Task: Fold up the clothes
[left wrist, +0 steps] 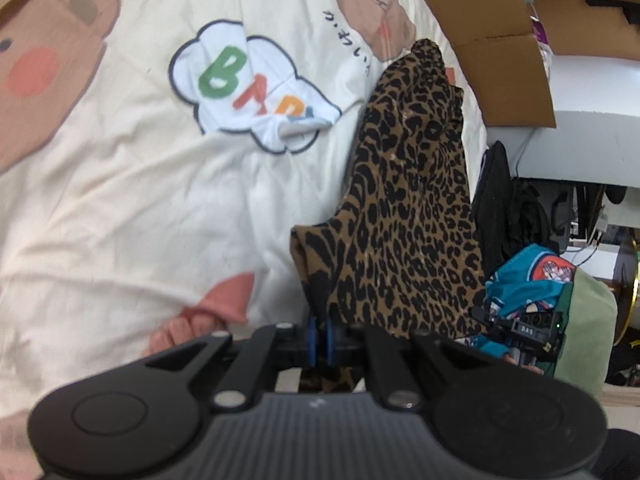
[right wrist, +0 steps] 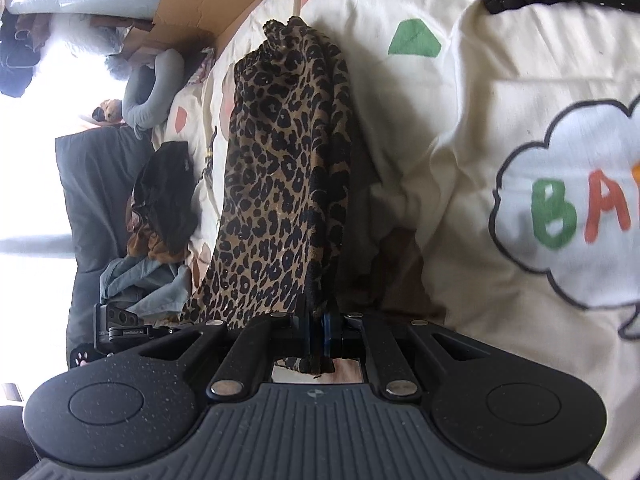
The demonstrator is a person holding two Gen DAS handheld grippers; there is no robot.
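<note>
Leopard-print garment (left wrist: 404,216) is pinched by both the left gripper (left wrist: 320,338) and right gripper (right wrist: 318,334), jaws clamped tight (near corners); long axis runs to 12 o'clock over the bedsheet (left wrist: 140,184).

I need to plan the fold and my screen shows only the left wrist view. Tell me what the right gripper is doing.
Observer: The right gripper is shut on an edge of the leopard-print cloth; a bit of the cloth pokes out behind its fingers.
Operator: Say what lies beside the cloth on that side.
Observer: A black garment lies on the cartoon-print sheet, close beside the cloth.
Operator: Report anything else nearby.
Observer: Crumpled grey-blue fabric sits below that black garment, near the sheet's edge.
</note>
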